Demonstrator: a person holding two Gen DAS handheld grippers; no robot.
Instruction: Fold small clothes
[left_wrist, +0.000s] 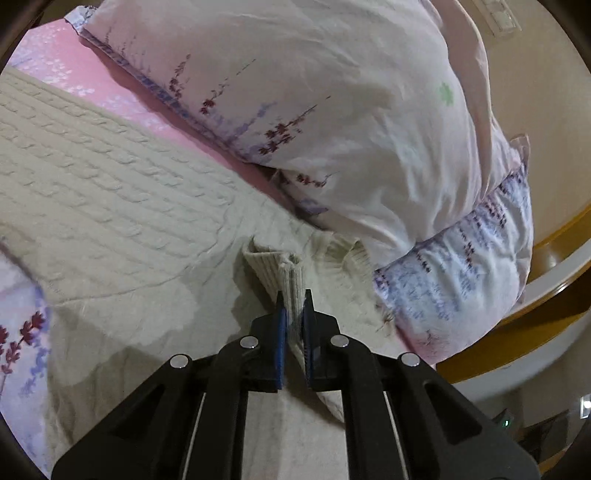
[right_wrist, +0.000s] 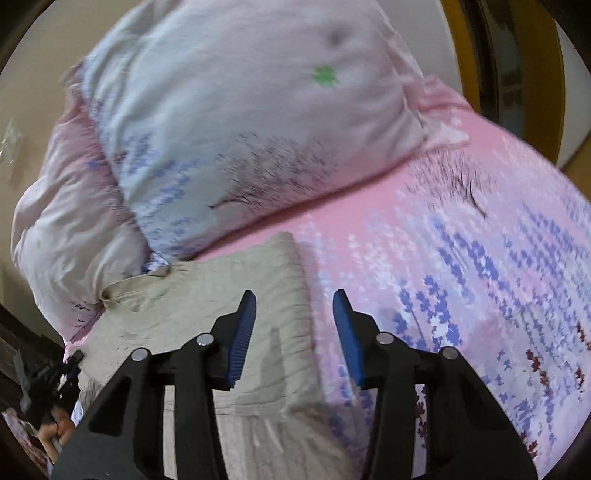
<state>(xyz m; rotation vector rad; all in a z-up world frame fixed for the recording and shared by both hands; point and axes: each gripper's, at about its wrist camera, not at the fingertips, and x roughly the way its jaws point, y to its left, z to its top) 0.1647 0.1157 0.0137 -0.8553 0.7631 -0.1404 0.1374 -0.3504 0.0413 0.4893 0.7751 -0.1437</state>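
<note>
A cream cable-knit sweater (left_wrist: 110, 192) lies spread on the pink flowered bedsheet (left_wrist: 92, 85). My left gripper (left_wrist: 294, 299) is shut on the sweater's ribbed cuff (left_wrist: 284, 273) and holds it a little above the knit. In the right wrist view the same sweater (right_wrist: 221, 295) lies on the sheet (right_wrist: 461, 277), its folded edge running under the gripper. My right gripper (right_wrist: 294, 301) is open and empty, hovering over the sweater's right edge. The left gripper also shows at the far lower left of that view (right_wrist: 55, 373).
A large pale pillow with lavender print (left_wrist: 314, 110) lies just beyond the sweater, also in the right wrist view (right_wrist: 240, 129). A wooden bed frame (left_wrist: 554, 236) curves past it on the right. A wooden door frame (right_wrist: 465, 48) stands at the back.
</note>
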